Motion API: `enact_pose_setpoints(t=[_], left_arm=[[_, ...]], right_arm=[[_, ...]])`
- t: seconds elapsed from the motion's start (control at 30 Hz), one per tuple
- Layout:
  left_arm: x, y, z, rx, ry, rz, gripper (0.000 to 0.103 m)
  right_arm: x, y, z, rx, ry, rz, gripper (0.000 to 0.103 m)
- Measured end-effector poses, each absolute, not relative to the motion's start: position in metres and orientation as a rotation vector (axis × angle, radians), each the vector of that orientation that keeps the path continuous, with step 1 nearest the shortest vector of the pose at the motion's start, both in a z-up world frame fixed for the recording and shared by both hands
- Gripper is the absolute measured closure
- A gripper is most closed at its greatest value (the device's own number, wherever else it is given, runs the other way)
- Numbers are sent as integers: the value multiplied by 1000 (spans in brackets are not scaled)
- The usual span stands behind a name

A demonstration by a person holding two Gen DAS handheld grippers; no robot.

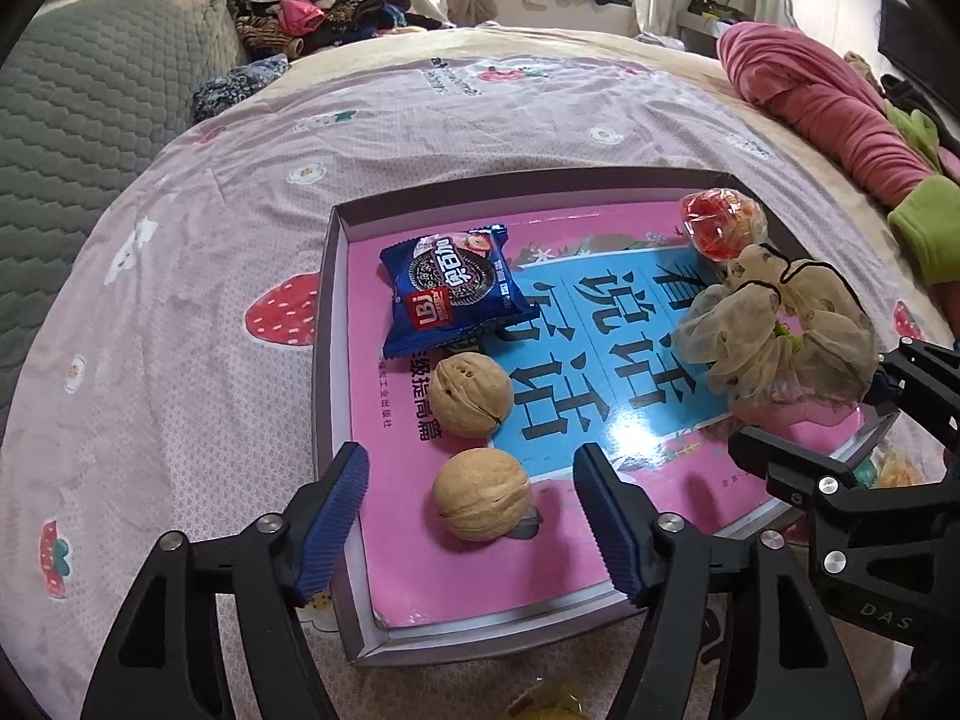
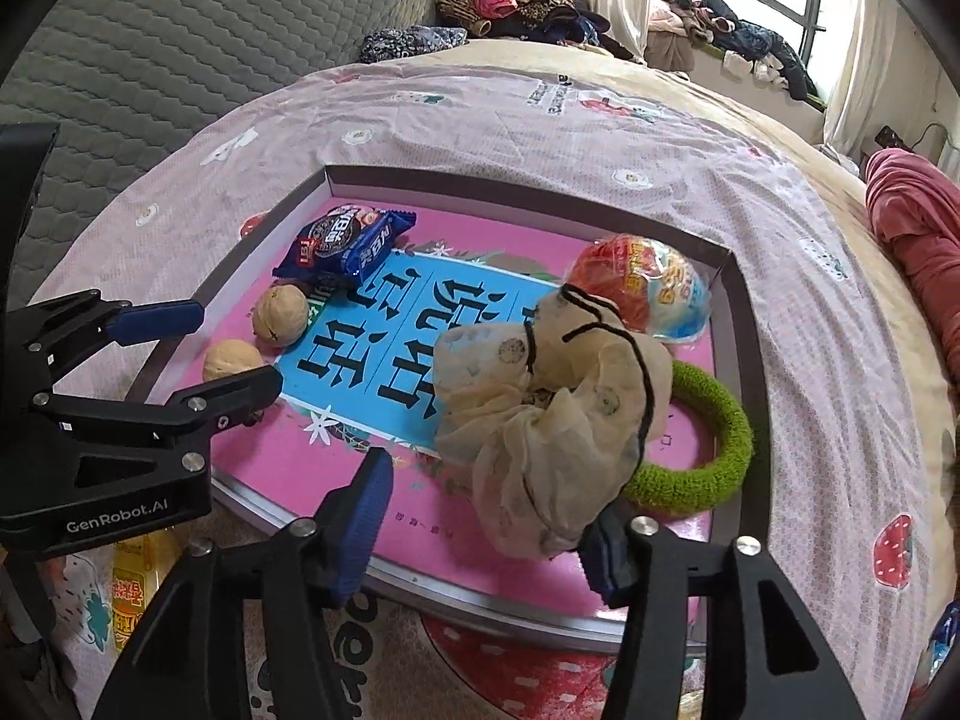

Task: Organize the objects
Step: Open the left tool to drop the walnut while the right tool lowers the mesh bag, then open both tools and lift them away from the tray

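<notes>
A shallow box tray (image 1: 336, 312) with a pink and blue book cover as its floor lies on the bed. In it are two walnuts (image 1: 482, 494) (image 1: 472, 396), a blue cookie packet (image 1: 451, 288), a red wrapped snack (image 1: 720, 222), a cream scrunchie (image 1: 774, 330) and a green hair ring (image 2: 714, 456). My left gripper (image 1: 471, 525) is open, its fingers either side of the near walnut. My right gripper (image 2: 486, 534) is open at the tray's near edge, the cream scrunchie (image 2: 552, 414) lying between its fingers.
The tray sits on a pink strawberry-print sheet (image 1: 180, 300). A grey quilted cushion (image 1: 78, 96) is at left, a pink garment (image 1: 828, 102) at right, piled clothes (image 1: 312, 12) behind. A yellow packet (image 2: 135, 588) lies near the tray's front corner.
</notes>
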State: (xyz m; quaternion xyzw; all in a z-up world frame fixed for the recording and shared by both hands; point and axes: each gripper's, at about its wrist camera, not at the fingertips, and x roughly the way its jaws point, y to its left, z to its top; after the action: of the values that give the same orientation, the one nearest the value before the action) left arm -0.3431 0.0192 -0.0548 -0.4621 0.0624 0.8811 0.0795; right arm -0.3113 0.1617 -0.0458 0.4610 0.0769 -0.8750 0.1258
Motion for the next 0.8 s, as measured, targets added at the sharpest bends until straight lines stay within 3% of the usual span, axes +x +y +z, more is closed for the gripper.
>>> enact_pose_setpoints(t=[0.53,0.73,0.8], left_arm=[[-341,17,-47,-1371,214,2663,23],[-340,15,-43,-1359,212,2674,22],[-340,15,-42,-1355,210,2675,22]], right_arm=[[-310,162,-42,1343,261,-2572,32],[-306,159,-35,1300,319,-2618,32],[-304,158,-30,1276,340,-2636,26]])
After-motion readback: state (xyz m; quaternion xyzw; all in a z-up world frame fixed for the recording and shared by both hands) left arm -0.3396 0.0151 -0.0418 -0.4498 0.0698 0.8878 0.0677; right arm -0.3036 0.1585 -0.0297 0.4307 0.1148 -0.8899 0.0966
